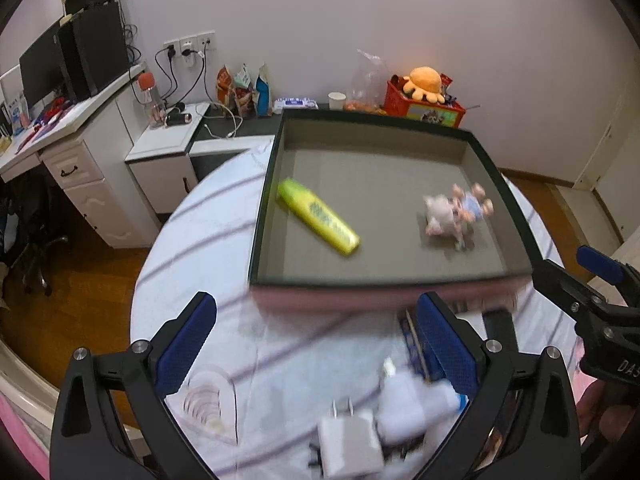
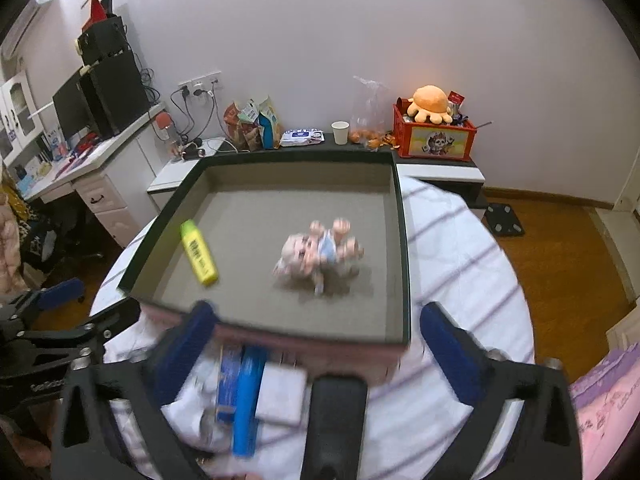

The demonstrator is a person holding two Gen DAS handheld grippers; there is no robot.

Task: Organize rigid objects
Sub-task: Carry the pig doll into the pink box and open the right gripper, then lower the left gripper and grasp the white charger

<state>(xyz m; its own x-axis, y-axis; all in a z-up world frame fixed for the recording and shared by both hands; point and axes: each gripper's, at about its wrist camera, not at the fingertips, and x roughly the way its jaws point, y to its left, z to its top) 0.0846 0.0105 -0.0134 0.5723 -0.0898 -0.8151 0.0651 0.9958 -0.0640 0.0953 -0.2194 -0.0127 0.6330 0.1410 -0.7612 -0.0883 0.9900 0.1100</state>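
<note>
Your left black plastic gripper point(image 1: 316, 344), blue ribbed fingertip pads point(image 1: 186, 344), silver screws at the finger joints, your right black plastic gripper point(image 2: 320, 354), matching blue pads point(image 2: 450, 350), white lettering on the frames

An orange plush toy point(image 2: 431, 103) is seen on top of a red box point(image 2: 434, 139) by the wall. A white paper cup point(image 2: 340, 132) is placed next to a clear plastic bag point(image 2: 370, 110). A pack of wipes point(image 2: 302, 137) is laid beside some snack bags point(image 2: 252, 122). Black cables point(image 1: 176, 68) are plugged into the wall sockets point(image 1: 190, 45). A dark monitor point(image 1: 40, 68) is set on the white desk point(image 1: 72, 120). A brown wooden floor point(image 2: 560, 248) is seen below.
</note>
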